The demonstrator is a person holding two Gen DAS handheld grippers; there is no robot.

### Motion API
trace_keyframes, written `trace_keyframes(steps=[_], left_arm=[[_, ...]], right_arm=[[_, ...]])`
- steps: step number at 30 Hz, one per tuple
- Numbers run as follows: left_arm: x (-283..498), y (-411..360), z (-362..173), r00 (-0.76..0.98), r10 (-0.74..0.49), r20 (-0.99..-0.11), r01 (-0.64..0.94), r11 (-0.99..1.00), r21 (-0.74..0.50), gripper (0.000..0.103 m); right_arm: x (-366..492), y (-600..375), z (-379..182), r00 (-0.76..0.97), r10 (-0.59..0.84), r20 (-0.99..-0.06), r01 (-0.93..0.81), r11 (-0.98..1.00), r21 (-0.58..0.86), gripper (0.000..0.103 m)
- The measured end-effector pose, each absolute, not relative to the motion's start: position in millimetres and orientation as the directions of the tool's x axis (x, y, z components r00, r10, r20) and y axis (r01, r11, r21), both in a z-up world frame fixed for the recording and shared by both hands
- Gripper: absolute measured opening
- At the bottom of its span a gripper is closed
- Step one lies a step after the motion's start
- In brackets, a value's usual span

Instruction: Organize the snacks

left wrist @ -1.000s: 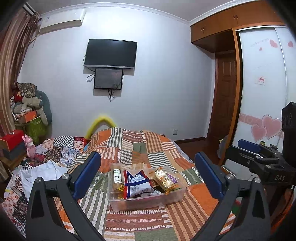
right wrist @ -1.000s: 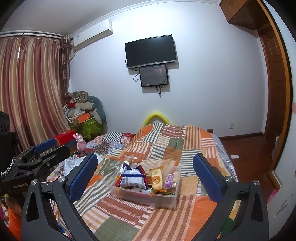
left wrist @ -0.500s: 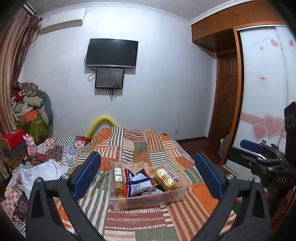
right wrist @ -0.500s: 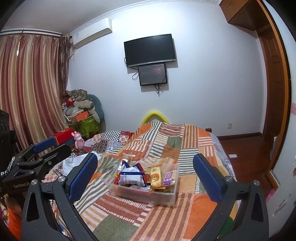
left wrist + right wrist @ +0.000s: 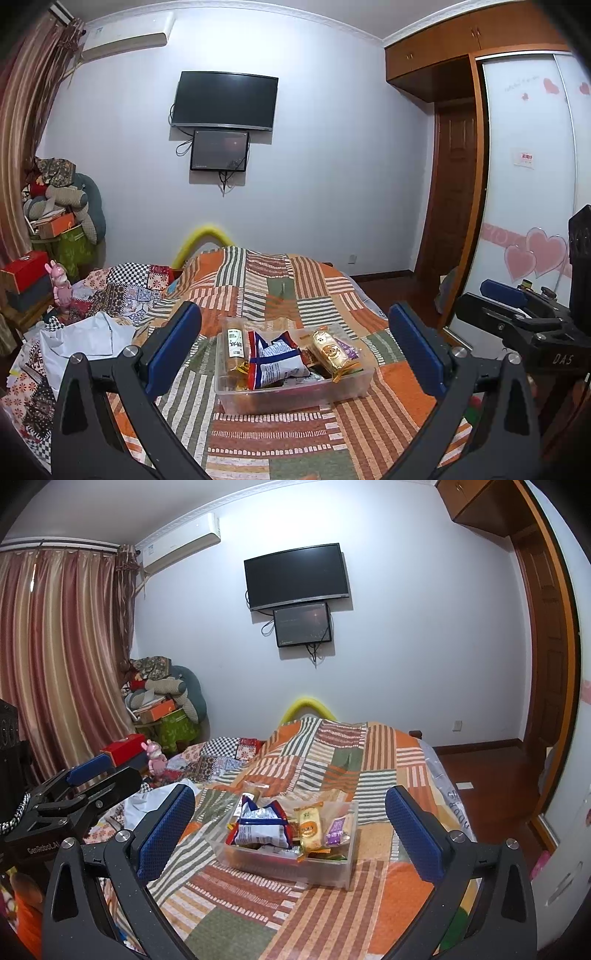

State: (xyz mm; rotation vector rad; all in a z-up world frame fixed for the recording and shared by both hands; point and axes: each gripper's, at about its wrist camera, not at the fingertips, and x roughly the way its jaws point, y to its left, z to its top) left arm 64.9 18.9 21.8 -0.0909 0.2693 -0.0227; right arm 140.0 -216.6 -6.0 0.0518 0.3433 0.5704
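Several snack packets already sit in the clear plastic bin [image 5: 295, 397] on the patchwork bedspread [image 5: 280, 443], near its foot edge: a tall brown packet [image 5: 233, 343] at the bin's left end, a blue-and-white bag [image 5: 275, 360] in the middle, a gold packet [image 5: 328, 350] to the right. No loose snacks show, so the sorting looks nearly done. Left gripper [image 5: 295, 349] and right gripper [image 5: 290, 830] both hang spread wide, empty, touching nothing.
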Motion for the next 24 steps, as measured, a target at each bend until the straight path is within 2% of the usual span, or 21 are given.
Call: trace_keyframes(steps=[24], left_arm=[[64.2, 18.6, 24.0, 0.963, -0.051, -0.264, 0.026, 0.995, -0.097, 0.103]], right_arm=[[140.9, -216.9, -5.9, 0.788, 0.536, -0.303, -0.519, 0.843, 0.14, 0.103]])
